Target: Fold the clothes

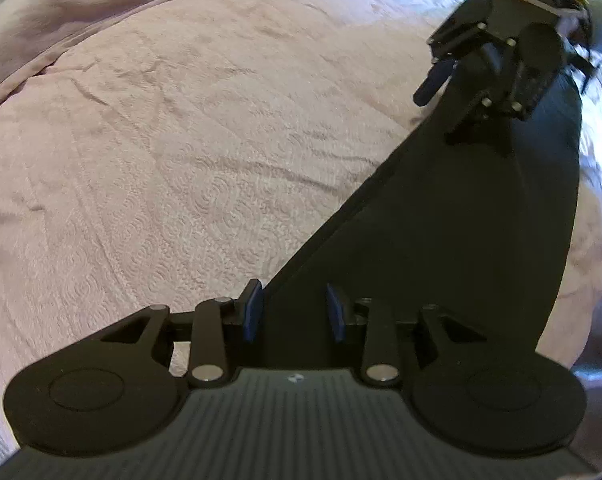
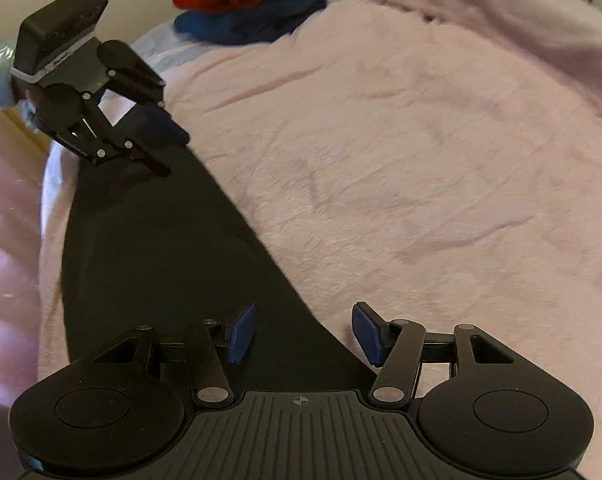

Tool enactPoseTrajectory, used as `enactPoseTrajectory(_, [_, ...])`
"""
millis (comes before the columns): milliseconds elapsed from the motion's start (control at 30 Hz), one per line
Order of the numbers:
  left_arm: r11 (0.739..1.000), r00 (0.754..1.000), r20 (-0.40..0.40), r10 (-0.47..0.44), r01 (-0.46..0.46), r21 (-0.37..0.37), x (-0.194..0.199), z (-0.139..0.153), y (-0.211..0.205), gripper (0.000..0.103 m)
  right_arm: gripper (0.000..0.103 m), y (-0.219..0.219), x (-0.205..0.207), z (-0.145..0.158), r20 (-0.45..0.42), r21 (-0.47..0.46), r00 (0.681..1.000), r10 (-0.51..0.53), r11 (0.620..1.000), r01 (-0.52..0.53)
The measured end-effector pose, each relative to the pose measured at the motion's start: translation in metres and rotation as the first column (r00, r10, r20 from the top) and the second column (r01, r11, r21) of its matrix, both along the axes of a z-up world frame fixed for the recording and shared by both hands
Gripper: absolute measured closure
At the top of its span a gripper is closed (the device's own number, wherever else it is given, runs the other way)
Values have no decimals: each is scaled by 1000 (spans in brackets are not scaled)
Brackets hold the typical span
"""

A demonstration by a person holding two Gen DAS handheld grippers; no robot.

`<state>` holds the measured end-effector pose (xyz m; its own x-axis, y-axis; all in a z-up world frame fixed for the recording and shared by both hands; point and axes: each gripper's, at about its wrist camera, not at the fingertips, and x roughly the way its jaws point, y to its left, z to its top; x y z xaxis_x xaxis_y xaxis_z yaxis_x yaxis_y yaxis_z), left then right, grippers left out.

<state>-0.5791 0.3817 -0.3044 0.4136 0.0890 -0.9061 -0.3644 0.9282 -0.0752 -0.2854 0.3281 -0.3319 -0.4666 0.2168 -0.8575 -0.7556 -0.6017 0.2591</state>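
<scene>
Dark garment [image 1: 441,248] stretched flat across pink bedspread [image 1: 181,160], narrow end under each gripper. Left gripper [image 1: 295,312] over one end, fingers [image 1: 253,312] partly spread, cloth lying between but not visibly pinched. Right gripper [image 2: 303,334] over the other end, fingers [image 2: 367,334] spread wider, straddling the corner without pressing. Probably the laying-out step, hold let go. Next: pinch both ends again and bring one over the other, keeping edges aligned. Red and blue folded clothes [image 2: 249,4] stacked well apart at the far side.
</scene>
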Motion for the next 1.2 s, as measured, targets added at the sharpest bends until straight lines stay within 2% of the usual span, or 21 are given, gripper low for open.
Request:
enactPoseTrajectory(33, [1000,1000,-1,-5,5,14,-2,-2,0,95,70,2,0,-3,-6,-16,1000,7,1000,-7])
enactPoseTrajectory(67, [999,1000,2,-9,9,31,-3,-2,0,100,78,4,-1,-4,-8,-30,1000,10,999,-10])
enactPoseTrajectory(133, [998,1000,20,-13,12,54,-6,0,-4,103,88,2,-3,-3,4,-19,1000,31,999,-31])
enactPoseTrajectory(200, [996,999,36,-16,13,85,-9,2,-10,103,93,-3,-5,2,14,19,999,52,998,-52])
enactPoseTrajectory(333, [988,994,100,33,-47,144,-17,13,-18,103,96,-17,-6,16,27,114,999,37,993,-40])
enactPoseTrajectory(433, [985,984,147,104,-122,119,-20,14,-13,102,96,-23,-7,18,38,151,999,0,989,-5])
enactPoseTrajectory(600, [977,983,112,146,-161,143,-9,-7,-8,101,96,-18,-26,-8,140,176,990,-35,984,10])
enactPoseTrajectory(700, [968,974,108,197,-211,136,-12,-13,-7,96,95,-18,-26,-12,145,161,988,-60,986,36])
enactPoseTrajectory(733, [960,968,103,227,-241,146,-15,-13,-7,96,90,-18,-26,-11,145,162,986,-80,985,56])
enactPoseTrajectory(767, [949,960,103,262,-275,154,-19,-12,-7,95,79,-20,-25,-8,156,168,982,-111,982,85])
enactPoseTrajectory(800, [930,941,117,318,-333,154,-26,-8,-6,95,70,-22,-26,-5,182,183,970,-161,975,128])
enactPoseTrajectory(833, [906,917,135,376,-394,151,-34,-2,-5,96,53,-23,-25,1,202,206,954,-223,962,182])
enactPoseTrajectory(867, [872,877,170,449,-472,132,-46,5,-6,97,46,-28,-20,7,176,222,935,-309,937,268])
enactPoseTrajectory(900, [840,837,205,507,-533,102,-58,12,-8,97,46,-34,-13,14,131,230,907,-401,902,365])
enactPoseTrajectory(967, [807,794,235,560,-587,60,-74,17,-14,97,46,-46,-1,25,37,214,831,-555,816,536])
enactPoseTrajectory(1000, [806,799,216,561,-587,78,-77,14,-17,97,46,-53,3,25,-11,182,792,-611,777,602])
enactPoseTrajectory(1033, [804,804,192,564,-587,98,-79,10,-19,97,46,-61,2,23,-27,166,770,-637,757,632])
enactPoseTrajectory(1067, [793,800,152,581,-598,116,-82,1,-15,97,46,-68,0,19,-31,156,756,-654,744,650])
enactPoseTrajectory(1100, [775,782,139,608,-622,109,-87,-7,-8,97,46,-74,-5,14,-6,165,753,-658,742,650])
enactPoseTrajectory(1133, [753,759,130,638,-650,100,-93,-14,-1,100,46,-79,-10,9,33,185,759,-650,750,635])
enactPoseTrajectory(1200, [691,693,148,706,-719,69,-104,-17,10,100,46,-88,-17,1,94,232,769,-632,765,600])
